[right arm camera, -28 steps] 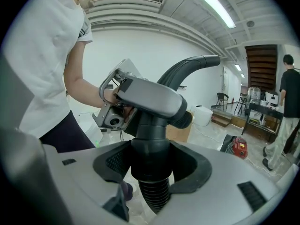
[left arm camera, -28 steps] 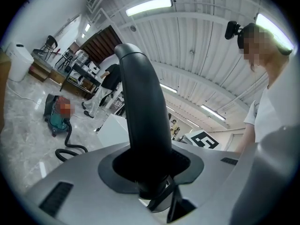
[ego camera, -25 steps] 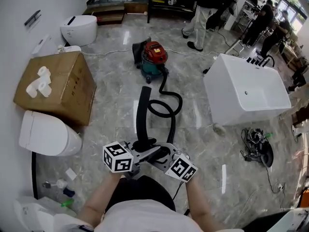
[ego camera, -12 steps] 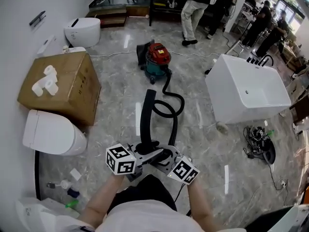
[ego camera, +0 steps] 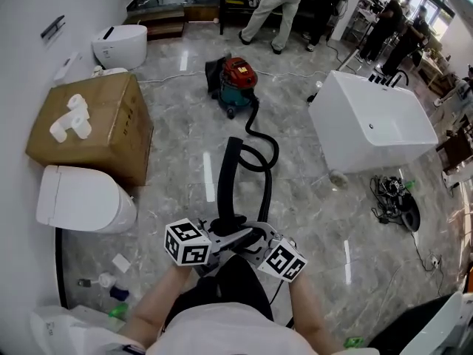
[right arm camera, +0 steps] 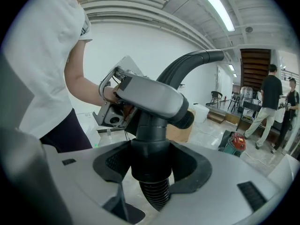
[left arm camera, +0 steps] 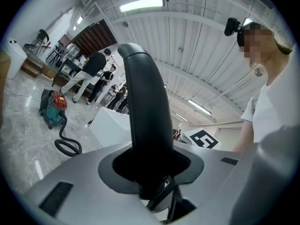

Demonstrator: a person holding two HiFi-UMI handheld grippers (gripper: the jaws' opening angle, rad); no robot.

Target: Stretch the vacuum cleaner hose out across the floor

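Black ribbed hose, smooth curved wand, glossy marble floor

Grey marble floor, glossy, with light streaks. White wall at 10 o'clock. Cardboard box at 10, paper rolls on top. Toilet at 9, second toilet at 11. White bathtub at 2. Cable tangle at 4. People at 12 to 1. Strip light on ribbed ceiling.
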